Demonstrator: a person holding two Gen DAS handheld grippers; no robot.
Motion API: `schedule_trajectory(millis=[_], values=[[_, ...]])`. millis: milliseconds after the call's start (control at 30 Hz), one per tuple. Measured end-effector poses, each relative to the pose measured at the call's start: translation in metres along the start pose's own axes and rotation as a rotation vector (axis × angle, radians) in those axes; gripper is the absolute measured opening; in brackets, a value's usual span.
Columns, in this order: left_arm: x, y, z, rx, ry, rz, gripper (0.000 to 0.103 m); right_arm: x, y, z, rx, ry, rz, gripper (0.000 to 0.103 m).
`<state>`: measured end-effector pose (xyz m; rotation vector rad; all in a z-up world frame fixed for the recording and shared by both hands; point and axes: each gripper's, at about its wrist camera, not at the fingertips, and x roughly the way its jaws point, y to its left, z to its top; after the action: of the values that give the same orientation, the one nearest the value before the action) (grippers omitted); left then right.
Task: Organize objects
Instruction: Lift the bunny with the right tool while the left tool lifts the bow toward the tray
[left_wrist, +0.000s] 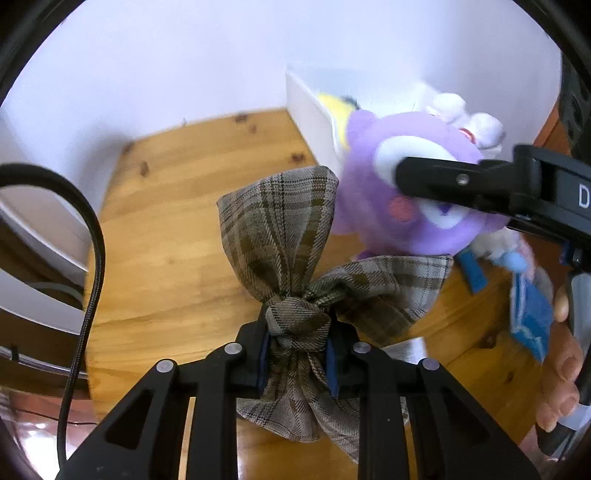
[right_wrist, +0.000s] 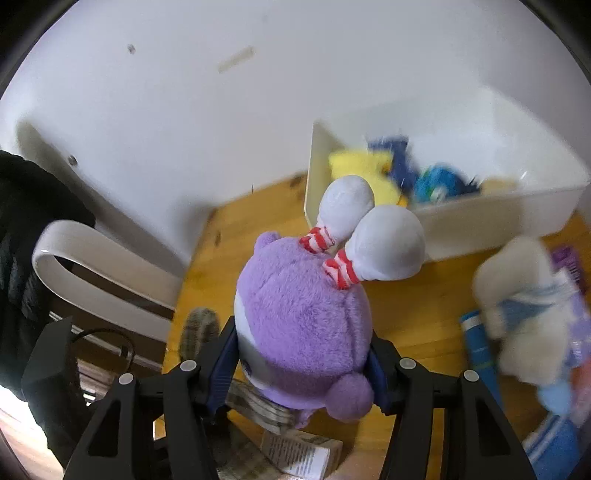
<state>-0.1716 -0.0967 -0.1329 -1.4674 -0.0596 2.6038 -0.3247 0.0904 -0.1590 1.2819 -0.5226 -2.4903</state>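
Gripping, we note: left gripper (left_wrist: 297, 354) clamps plaid bow (left_wrist: 295, 258); right gripper (right_wrist: 301, 365) clamps purple plush (right_wrist: 299, 314) above worktop (left_wrist: 166, 240).

Plain white wall (right_wrist: 207, 96) behind, marked with a small dark speck and a pale strip of tape. Knotty pine tabletop (left_wrist: 166, 236) below, warm orange, set tight into the corner. White curved chair back (right_wrist: 99, 266) just beside the table's left edge, with dark clothing (right_wrist: 26, 221) at the far left. Glossy reddish-brown floor (left_wrist: 33, 417) under the table's edge. Soft, even indoor light, with no hard shadows.
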Motion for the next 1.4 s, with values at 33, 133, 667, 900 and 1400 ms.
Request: schedule_trajectory(millis=[33,133,667,900,1400], values=[[-0.009,0.0,0.0,-0.004,-0.017,-0.001,0.024,-0.007,0.005,0.001,-0.002,-0.027,-0.002,0.06],[-0.036,-0.001,-0.002,-0.023,-0.068,-0.011,0.024,-0.042,0.006,0.001,-0.019,-0.1,-0.017,0.06],[-0.107,-0.035,-0.003,-0.112,-0.204,-0.102,0.025,-0.152,0.016,-0.027,-0.113,-0.339,-0.122,0.06],[-0.125,-0.05,0.002,-0.107,-0.243,-0.131,0.025,-0.173,0.019,-0.036,-0.142,-0.394,-0.142,0.06],[-0.141,-0.067,0.014,-0.115,-0.249,-0.185,0.025,-0.197,0.009,-0.042,-0.143,-0.439,-0.139,0.06]])
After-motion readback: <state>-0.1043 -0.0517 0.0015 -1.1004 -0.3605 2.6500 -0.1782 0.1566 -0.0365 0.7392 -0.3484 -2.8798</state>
